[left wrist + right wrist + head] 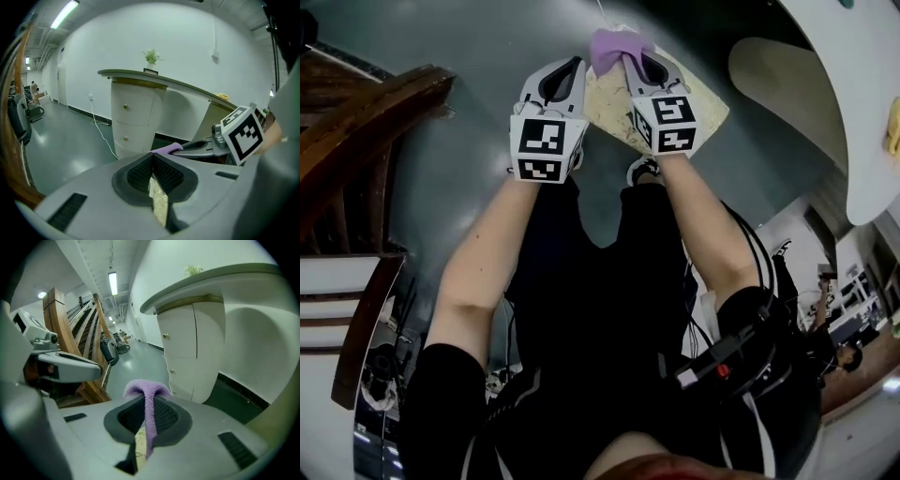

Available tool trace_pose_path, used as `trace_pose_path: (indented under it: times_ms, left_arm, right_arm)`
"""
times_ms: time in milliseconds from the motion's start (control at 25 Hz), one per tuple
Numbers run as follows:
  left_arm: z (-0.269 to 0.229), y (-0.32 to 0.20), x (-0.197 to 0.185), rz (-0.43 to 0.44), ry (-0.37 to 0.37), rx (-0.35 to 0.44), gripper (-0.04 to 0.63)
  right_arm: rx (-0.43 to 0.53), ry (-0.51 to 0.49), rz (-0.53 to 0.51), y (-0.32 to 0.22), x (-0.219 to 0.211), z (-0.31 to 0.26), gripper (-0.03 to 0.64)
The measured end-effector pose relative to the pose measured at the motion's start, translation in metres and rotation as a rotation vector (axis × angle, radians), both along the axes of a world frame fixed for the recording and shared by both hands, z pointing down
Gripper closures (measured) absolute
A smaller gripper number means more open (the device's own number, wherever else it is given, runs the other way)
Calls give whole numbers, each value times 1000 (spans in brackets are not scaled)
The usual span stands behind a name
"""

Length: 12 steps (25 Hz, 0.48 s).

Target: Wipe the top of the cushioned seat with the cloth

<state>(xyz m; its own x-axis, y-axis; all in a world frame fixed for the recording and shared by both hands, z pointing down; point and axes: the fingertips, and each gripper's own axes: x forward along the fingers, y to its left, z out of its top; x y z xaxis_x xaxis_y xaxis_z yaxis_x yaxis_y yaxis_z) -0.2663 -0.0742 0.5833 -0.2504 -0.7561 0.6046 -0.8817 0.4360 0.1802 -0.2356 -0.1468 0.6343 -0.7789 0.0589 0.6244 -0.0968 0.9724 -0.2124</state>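
A person standing over a cushioned seat (614,111) holds the right tongs (630,60) clamped on a purple cloth (615,45), a fold pinched between the ribbed pads and a tuft bulging past the tips. The left tongs (573,66), just beside them, are closed on nothing. Both tools point forward across the room toward a white curved desk (136,117). The cream patterned seat top shows below through the gap under each pair of jaws, so the cloth appears to hang over the far part of the seat rather than press on it; contact cannot be confirmed. To wipe well, the right tongs would likely need to tip nose-down until the loose tuft lies flat on the fabric. They could then travel in overlapping strokes from edge to edge under light, even pressure, so that cloth and not hard plastic meets the cushion. The hold looks narrow, and too much drag could pull the cloth free. The idle left tongs are best held clear of the stroke path.
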Motion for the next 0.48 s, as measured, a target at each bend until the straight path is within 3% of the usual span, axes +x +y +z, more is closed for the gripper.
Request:
trace_pose_path:
  times_ms: [240, 480]
  left_arm:
    - [20, 1, -4, 16, 1, 1, 591]
    - [43, 14, 2, -54, 100, -25, 591]
  right_arm:
    - [29, 79, -9, 0, -11, 55, 591]
    - [25, 184, 33, -4, -9, 97, 591]
